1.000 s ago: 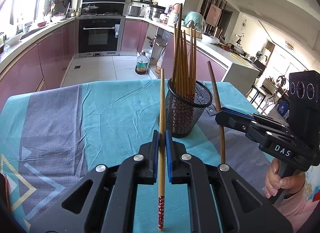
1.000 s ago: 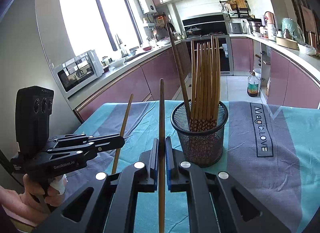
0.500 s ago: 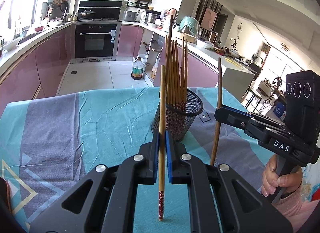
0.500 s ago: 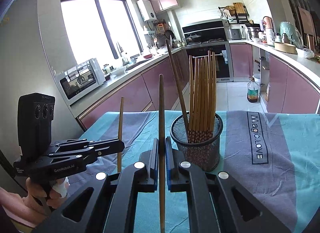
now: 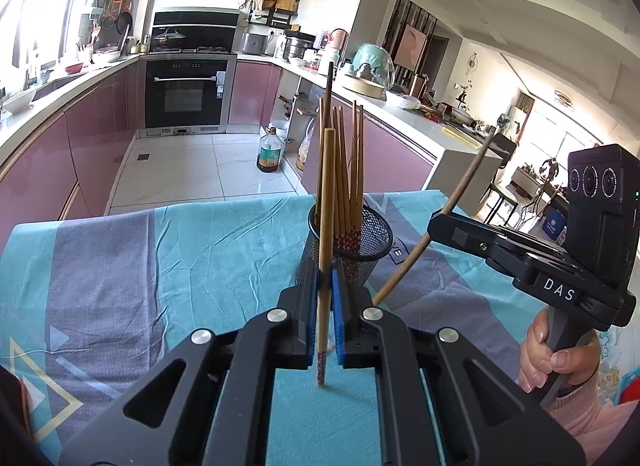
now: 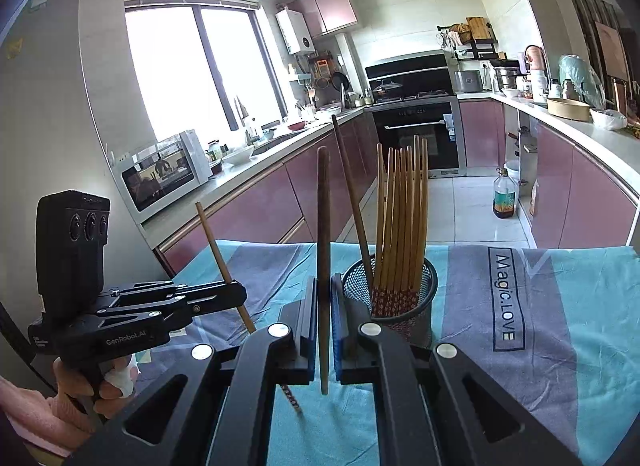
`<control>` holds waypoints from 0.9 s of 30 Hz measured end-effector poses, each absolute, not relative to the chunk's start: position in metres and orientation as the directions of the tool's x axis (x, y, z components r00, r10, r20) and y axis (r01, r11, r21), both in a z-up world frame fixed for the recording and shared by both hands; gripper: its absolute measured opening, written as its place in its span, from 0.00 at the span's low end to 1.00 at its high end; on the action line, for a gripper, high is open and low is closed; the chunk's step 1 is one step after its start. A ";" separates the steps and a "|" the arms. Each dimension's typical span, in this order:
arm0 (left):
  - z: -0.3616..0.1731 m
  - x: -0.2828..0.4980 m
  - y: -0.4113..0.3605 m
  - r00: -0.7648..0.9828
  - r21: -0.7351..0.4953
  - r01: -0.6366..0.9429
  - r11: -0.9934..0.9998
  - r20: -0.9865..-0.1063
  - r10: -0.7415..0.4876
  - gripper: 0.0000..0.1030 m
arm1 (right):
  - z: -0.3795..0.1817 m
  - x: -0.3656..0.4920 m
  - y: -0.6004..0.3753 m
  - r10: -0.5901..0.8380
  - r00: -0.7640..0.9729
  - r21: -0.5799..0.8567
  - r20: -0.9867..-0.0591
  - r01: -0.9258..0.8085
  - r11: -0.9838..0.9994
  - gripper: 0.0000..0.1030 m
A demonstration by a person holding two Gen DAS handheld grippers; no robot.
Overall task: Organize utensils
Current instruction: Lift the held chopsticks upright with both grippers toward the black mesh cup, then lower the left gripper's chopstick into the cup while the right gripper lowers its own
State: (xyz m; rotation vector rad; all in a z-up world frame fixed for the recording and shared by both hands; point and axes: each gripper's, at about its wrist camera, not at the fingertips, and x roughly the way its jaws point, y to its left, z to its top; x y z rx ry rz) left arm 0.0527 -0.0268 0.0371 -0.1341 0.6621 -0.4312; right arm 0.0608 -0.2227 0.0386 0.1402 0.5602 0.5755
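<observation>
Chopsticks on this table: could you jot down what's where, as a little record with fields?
setting: kitchen table under a teal and grey cloth
holder: black mesh cup, holding a bunch of chopsticks upright
left gripper: jaws shut on a light chopstick, patterned end down
right gripper: jaws shut on a dark chopstick
placed yet: neither held chopstick is in the cup

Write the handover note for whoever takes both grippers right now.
Left gripper: shut on a light chopstick, upright, patterned end down.
Right gripper: shut on a darker chopstick, also upright.
Mesh holder: on the blue and grey tablecloth just beyond both grippers, already holding a bundle of chopsticks.
Done: most chopsticks stowed.
Left: drop these two into the holder. No other loose utensils visible.
</observation>
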 end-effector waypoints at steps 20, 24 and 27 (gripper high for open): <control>0.068 0.062 -0.023 0.702 -0.278 0.404 0.871 -0.516 -0.490 0.07 | 0.071 0.066 -0.222 0.537 0.727 0.222 -0.428 -0.491 0.842 0.05; 0.076 0.064 -0.024 0.706 -0.273 0.417 0.867 -0.503 -0.499 0.07 | 0.077 0.068 -0.224 0.537 0.735 0.215 -0.414 -0.495 0.842 0.05; 0.082 0.063 -0.024 0.705 -0.275 0.428 0.861 -0.494 -0.508 0.07 | 0.082 0.070 -0.224 0.541 0.736 0.213 -0.407 -0.499 0.840 0.05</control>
